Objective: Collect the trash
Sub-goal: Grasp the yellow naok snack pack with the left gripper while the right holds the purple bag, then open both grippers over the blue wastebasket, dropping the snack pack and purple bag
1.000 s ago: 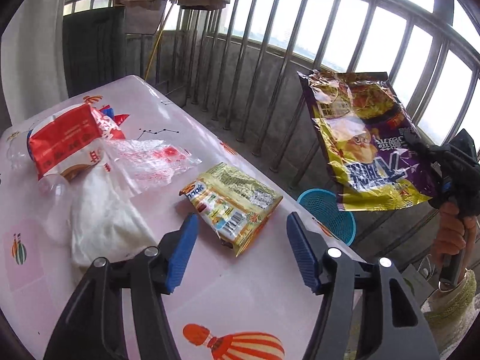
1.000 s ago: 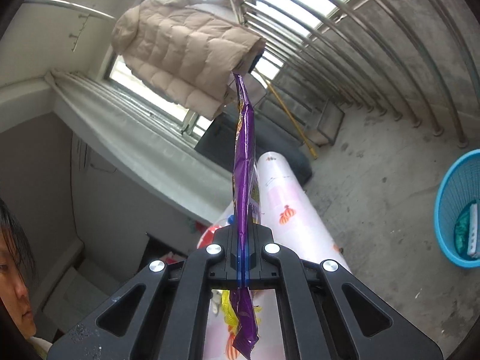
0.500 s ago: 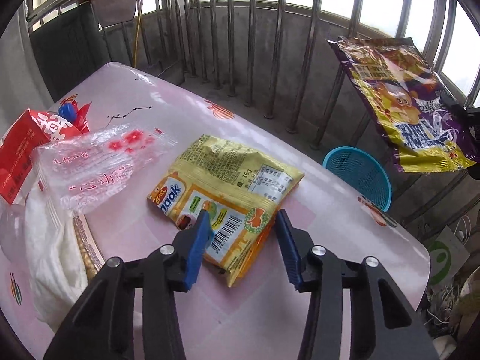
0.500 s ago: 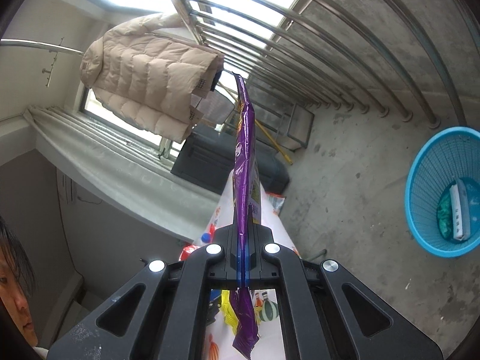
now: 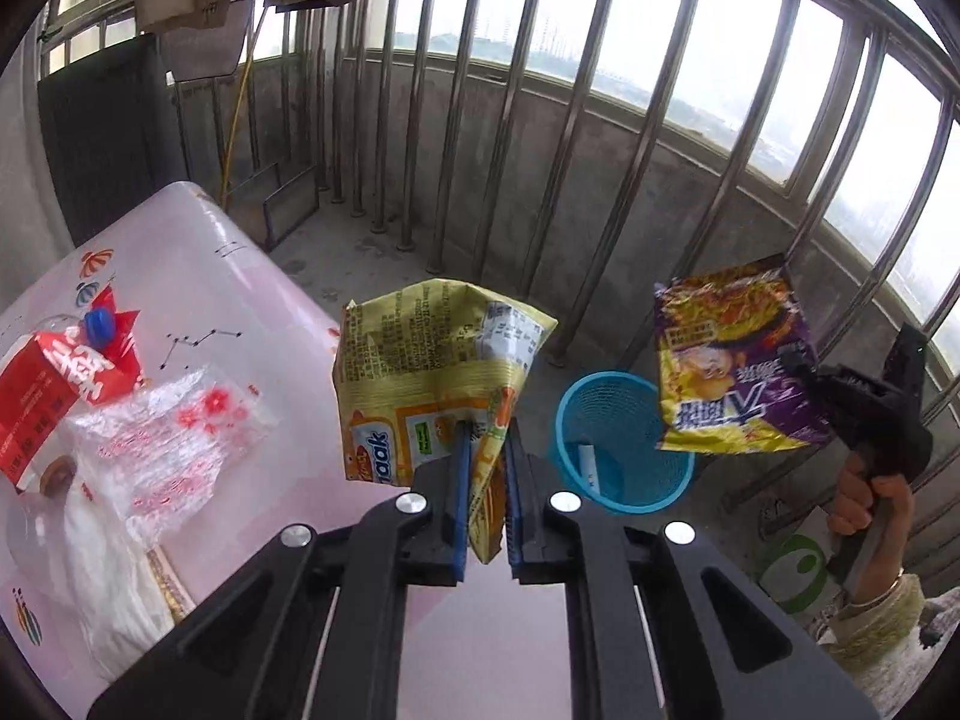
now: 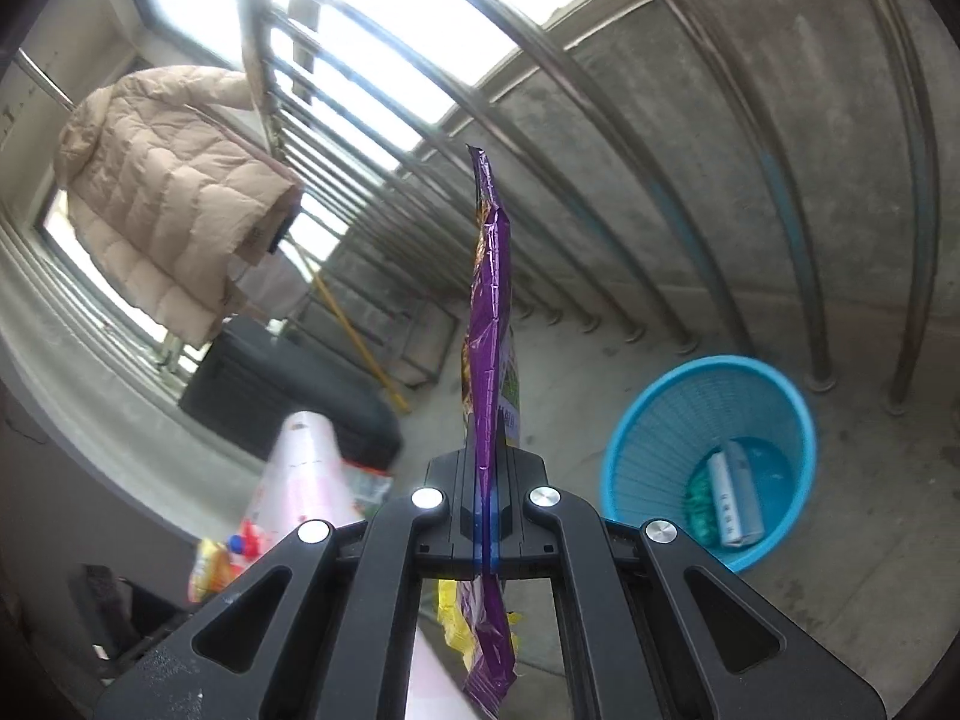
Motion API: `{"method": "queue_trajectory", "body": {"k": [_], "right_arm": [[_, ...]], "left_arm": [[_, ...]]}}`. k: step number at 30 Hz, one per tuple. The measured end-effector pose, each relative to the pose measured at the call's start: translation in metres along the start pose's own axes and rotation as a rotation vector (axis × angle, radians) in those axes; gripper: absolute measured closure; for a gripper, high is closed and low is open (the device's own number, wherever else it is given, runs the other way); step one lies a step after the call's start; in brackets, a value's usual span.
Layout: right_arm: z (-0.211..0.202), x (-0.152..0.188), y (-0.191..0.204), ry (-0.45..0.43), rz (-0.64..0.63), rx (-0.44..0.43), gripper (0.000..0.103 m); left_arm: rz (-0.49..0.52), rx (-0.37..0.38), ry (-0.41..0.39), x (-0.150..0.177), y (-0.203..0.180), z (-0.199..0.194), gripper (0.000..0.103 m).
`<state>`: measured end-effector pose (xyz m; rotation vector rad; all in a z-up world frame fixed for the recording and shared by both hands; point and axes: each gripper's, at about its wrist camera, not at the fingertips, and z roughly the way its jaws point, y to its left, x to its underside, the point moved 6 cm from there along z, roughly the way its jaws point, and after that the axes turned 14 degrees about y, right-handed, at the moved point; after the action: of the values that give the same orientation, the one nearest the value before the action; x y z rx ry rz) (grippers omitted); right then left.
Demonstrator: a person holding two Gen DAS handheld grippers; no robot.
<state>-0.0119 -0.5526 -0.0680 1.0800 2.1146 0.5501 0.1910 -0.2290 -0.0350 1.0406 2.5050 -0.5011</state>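
Left gripper (image 5: 483, 474): we have just closed on the yellow wrapper (image 5: 432, 372), now lifted off the table (image 5: 240, 276).
Right gripper (image 6: 487, 516): clamped on the purple wrapper (image 6: 489, 312).
Basket (image 5: 624, 438): lower centre-right; both wrappers look ready to drop.

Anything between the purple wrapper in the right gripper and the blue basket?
No. In the right wrist view only bare concrete floor separates the purple wrapper from the blue basket; the left wrist view shows open air between them.
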Motion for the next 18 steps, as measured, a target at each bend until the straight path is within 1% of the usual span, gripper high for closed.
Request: {"method": "queue_trajectory", "body": {"k": [2, 4, 6, 8, 12, 13, 15, 17, 18], "right_arm": [[0.008, 0.004, -0.014, -0.003, -0.009, 0.096, 0.103], [0.014, 0.006, -0.027, -0.005, -0.014, 0.172, 0.103], [0.020, 0.007, -0.039, -0.009, -0.024, 0.245, 0.103], [0.028, 0.007, -0.048, -0.013, -0.058, 0.339, 0.103], [0.049, 0.007, -0.064, -0.029, -0.145, 0.495, 0.103], [0.056, 0.003, -0.065, -0.030, -0.168, 0.518, 0.103], [0.071, 0.001, -0.071, -0.028, -0.204, 0.566, 0.103], [0.089, 0.003, -0.080, -0.027, -0.257, 0.621, 0.103], [0.101, 0.005, -0.085, -0.019, -0.288, 0.661, 0.100]], "left_arm": [[0.026, 0.085, 0.012, -0.016, -0.028, 0.008, 0.094], [0.049, 0.163, 0.056, -0.030, -0.058, 0.028, 0.094], [0.067, 0.217, 0.112, -0.043, -0.086, 0.057, 0.094], [0.071, 0.271, 0.182, -0.056, -0.111, 0.093, 0.093], [0.063, 0.312, 0.315, -0.068, -0.148, 0.169, 0.092], [0.051, 0.318, 0.349, -0.069, -0.154, 0.187, 0.092], [0.029, 0.326, 0.386, -0.070, -0.161, 0.216, 0.092], [-0.002, 0.332, 0.406, -0.071, -0.163, 0.239, 0.092], [-0.017, 0.336, 0.415, -0.069, -0.162, 0.247, 0.091]]}}
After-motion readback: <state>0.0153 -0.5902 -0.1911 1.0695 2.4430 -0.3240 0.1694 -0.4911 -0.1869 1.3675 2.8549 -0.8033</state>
